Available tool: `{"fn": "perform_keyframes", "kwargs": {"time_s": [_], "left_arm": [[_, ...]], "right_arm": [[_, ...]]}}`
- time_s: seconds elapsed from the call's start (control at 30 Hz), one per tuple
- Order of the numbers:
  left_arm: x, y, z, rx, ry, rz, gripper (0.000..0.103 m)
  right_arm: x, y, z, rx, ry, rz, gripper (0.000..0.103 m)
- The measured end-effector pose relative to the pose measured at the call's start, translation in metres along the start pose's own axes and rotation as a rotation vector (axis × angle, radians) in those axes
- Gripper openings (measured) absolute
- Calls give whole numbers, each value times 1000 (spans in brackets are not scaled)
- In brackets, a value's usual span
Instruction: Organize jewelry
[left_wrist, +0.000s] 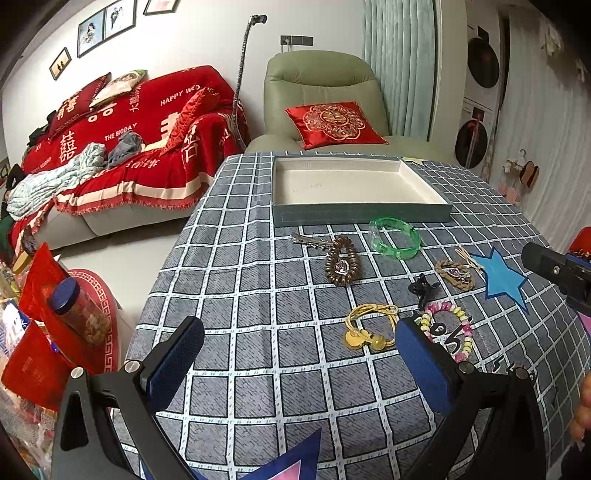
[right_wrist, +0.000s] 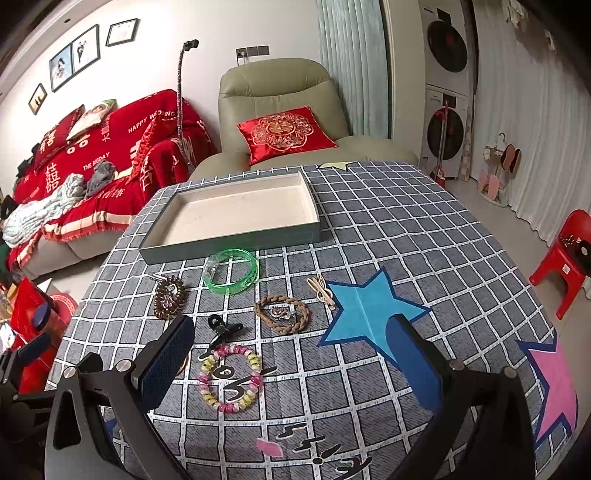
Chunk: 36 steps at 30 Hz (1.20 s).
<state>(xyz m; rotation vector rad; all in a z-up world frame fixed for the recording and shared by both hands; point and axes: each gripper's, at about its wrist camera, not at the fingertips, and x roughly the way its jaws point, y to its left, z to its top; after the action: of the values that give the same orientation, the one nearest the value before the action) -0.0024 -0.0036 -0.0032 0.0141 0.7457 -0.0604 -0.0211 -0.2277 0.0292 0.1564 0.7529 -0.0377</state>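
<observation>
Jewelry is all still out on the worktop (right_wrist: 424, 229), which has a grey checked cloth with star cutouts stuck on it. Biggest thing there is the tray (right_wrist: 236, 210) toward the far edge, cream inside, nothing in it. Just in front of the tray sits a green bangle (right_wrist: 231, 271), see-through plastic looking. To its left is a dark brown coil bracelet (right_wrist: 168, 297) with a little purple charm in the middle, and a silver hair clip (left_wrist: 308, 240) lies beside that. Right of the bangle there's a tan braided bracelet (right_wrist: 282, 314), also with a charm, plus a small gold clip (right_wrist: 321, 290) near the blue star (right_wrist: 365, 310). Closer in: a pastel coil bracelet (right_wrist: 231, 378), pink and yellow, and a black claw clip (right_wrist: 221, 328) just behind it. A yellow cord bracelet (left_wrist: 369, 325) shows best in the left view.

Left claw (left_wrist: 299, 354) is wide open above the cloth, holding nothing. Right claw (right_wrist: 291, 362) is the same, spread wide and empty, with the pastel bracelet showing between its fingers.
</observation>
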Motion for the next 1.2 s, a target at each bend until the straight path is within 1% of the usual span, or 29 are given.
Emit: {"fn": "perform_keyframes", "kwargs": {"time_s": [0.13, 0.23, 0.33, 0.57, 0.63, 0.7, 0.77, 0.9, 0.97, 1.03, 1.07, 1.13, 1.2], "left_arm": [[8, -1, 1, 3, 26, -8, 103], [19, 0, 2, 7, 62, -26, 103], [32, 1, 3, -2, 109, -64, 103], [54, -4, 5, 30, 166, -80, 103], [59, -6, 5, 35, 178, -93, 103], [63, -8, 5, 43, 189, -114, 103], [68, -11, 5, 63, 199, -132, 103], [79, -15, 4, 79, 231, -147, 103], [84, -14, 5, 72, 240, -153, 103], [87, -14, 5, 75, 240, -161, 102], [89, -15, 5, 80, 246, -165, 93], [92, -16, 5, 86, 259, -171, 93], [91, -18, 6, 98, 258, -177, 92]], "right_arm": [[4, -4, -2, -7, 2, -10, 103], [10, -8, -3, -8, 14, -22, 103], [17, -12, -5, -7, 36, -29, 103], [42, -22, -6, 2, 118, -35, 103], [45, -23, -8, 9, 140, -28, 103], [47, -21, -11, 15, 160, 1, 103], [51, -16, -15, 9, 154, 25, 103], [58, -3, -22, -25, 191, 29, 103], [62, 3, -24, -39, 210, 22, 99], [67, 8, -25, -60, 232, 12, 91], [70, 10, -26, -69, 244, 12, 90], [74, 14, -28, -85, 261, 13, 80], [79, 18, -30, -101, 281, 9, 76]]}}
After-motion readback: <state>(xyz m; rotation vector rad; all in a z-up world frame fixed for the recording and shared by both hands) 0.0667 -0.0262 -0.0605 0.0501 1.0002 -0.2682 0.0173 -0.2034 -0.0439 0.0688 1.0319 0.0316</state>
